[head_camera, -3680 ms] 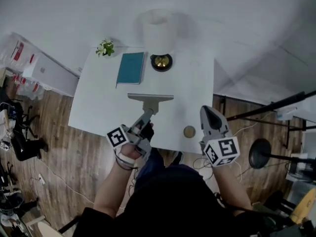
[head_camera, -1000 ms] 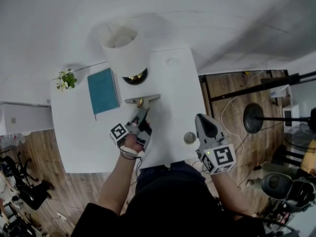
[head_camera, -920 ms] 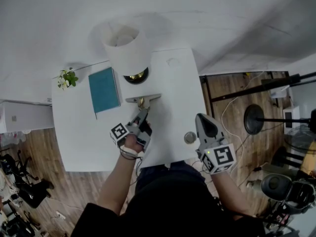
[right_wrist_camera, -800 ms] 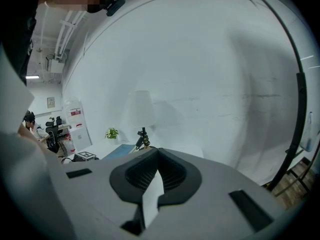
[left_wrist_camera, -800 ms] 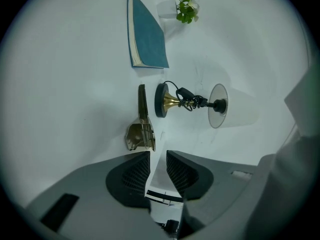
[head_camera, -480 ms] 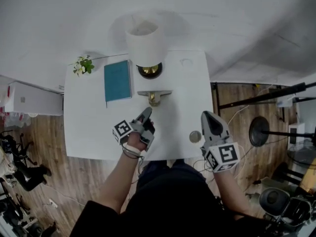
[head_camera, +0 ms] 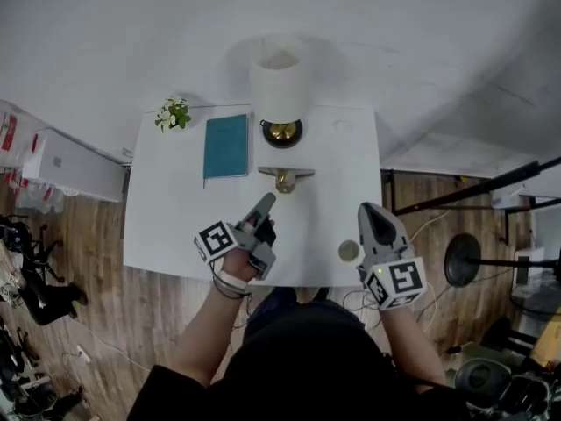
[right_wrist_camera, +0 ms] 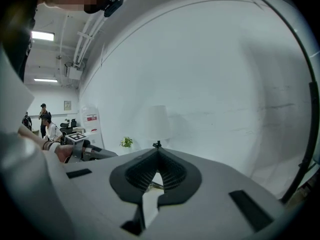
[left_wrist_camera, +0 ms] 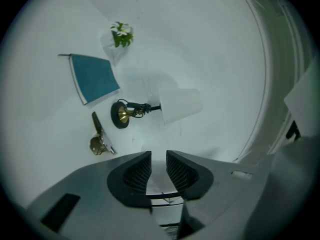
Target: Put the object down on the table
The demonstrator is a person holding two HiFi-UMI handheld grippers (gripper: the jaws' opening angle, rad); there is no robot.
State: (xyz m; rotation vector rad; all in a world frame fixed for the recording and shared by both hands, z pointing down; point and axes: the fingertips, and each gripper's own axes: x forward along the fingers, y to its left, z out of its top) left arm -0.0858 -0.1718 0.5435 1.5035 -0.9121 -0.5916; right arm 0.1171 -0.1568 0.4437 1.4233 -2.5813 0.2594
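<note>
The object (head_camera: 284, 178), a grey bar with a brass fitting, lies on the white table (head_camera: 175, 222) in front of the lamp base. Nothing holds it. My left gripper (head_camera: 266, 202) hovers just short of it, toward the table's front edge. Its jaws stand a little apart with nothing between them. In the left gripper view the object (left_wrist_camera: 99, 137) rests to the left of the gripper (left_wrist_camera: 158, 160), apart from it. My right gripper (head_camera: 369, 212) hangs over the table's front right part, shut and holding nothing. In its own view the right gripper (right_wrist_camera: 158, 152) has its pads meeting at the tip.
A table lamp with a white shade (head_camera: 280, 84) and a dark, brass base (head_camera: 283, 132) stands at the back. A teal book (head_camera: 226, 145) and a small potted plant (head_camera: 173, 114) lie to its left. A round disc (head_camera: 349, 251) sits near the right gripper. Wooden floor surrounds the table.
A second ago my left gripper was shut on the object on the table. It has since let go and drawn back toward the front edge. The right gripper has stayed put.
</note>
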